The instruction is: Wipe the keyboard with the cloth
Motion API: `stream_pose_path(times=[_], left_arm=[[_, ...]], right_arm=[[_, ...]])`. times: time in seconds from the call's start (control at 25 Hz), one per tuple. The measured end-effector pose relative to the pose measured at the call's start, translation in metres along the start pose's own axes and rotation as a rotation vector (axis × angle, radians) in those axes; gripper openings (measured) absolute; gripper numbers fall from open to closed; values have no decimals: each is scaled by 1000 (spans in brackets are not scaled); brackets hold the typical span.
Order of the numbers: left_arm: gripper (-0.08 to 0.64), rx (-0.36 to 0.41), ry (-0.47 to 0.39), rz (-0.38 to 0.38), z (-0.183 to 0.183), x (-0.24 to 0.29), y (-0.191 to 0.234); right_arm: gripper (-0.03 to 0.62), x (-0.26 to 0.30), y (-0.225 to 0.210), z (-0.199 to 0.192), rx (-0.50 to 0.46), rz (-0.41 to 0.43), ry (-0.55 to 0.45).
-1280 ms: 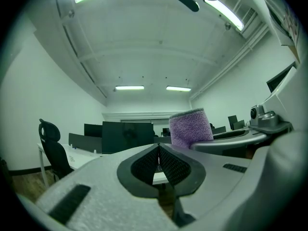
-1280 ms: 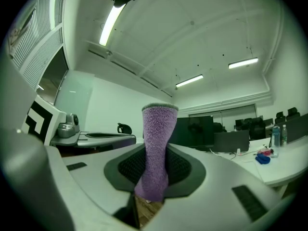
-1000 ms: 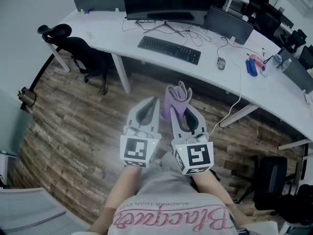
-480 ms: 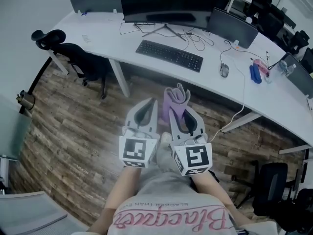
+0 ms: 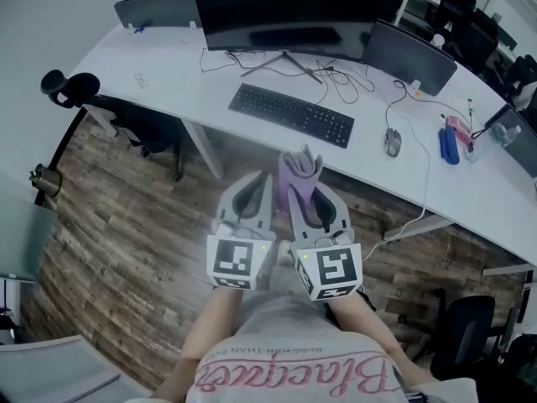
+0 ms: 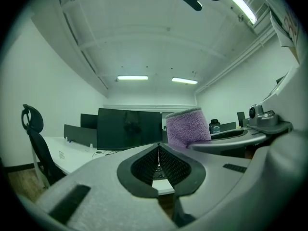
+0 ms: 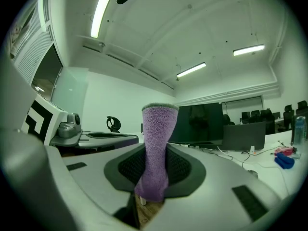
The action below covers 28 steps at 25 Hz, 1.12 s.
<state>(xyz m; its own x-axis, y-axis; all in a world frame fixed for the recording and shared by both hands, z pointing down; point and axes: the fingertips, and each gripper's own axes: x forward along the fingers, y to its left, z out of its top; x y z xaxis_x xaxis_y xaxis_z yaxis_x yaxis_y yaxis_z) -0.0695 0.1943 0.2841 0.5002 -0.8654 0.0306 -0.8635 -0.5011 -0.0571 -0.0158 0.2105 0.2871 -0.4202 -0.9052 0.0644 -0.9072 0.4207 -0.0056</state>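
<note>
A black keyboard (image 5: 291, 114) lies on the white desk (image 5: 168, 65) in front of a dark monitor (image 5: 281, 11). My right gripper (image 5: 304, 185) is shut on a folded purple cloth (image 5: 299, 170) that sticks up past its tips; the cloth (image 7: 156, 148) fills the middle of the right gripper view. My left gripper (image 5: 256, 185) is beside it, shut with nothing held; its jaws (image 6: 158, 150) meet in the left gripper view, where the cloth (image 6: 186, 128) shows at the right. Both grippers hover over the wooden floor, short of the desk edge.
A mouse (image 5: 393, 142) with its cable lies right of the keyboard, and blue items (image 5: 449, 145) lie further right. A black office chair (image 5: 126, 112) stands at the desk's left, another chair (image 5: 466, 334) at lower right. A second monitor (image 5: 409, 49) stands at right.
The desk and keyboard have drawn closer and lower in the head view as I move forward. Both grippers keep the same pose, the cloth still held.
</note>
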Motion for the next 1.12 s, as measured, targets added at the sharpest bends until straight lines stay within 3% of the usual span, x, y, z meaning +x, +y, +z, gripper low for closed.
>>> stream_pose_path(times=[0.68, 1.12], left_arm=[[5, 14, 35, 39, -2, 150, 52], [5, 19, 58, 58, -15, 202, 78]], right_arm=[[86, 133, -88, 3, 0, 53, 34], [86, 185, -126, -3, 19, 25, 47]])
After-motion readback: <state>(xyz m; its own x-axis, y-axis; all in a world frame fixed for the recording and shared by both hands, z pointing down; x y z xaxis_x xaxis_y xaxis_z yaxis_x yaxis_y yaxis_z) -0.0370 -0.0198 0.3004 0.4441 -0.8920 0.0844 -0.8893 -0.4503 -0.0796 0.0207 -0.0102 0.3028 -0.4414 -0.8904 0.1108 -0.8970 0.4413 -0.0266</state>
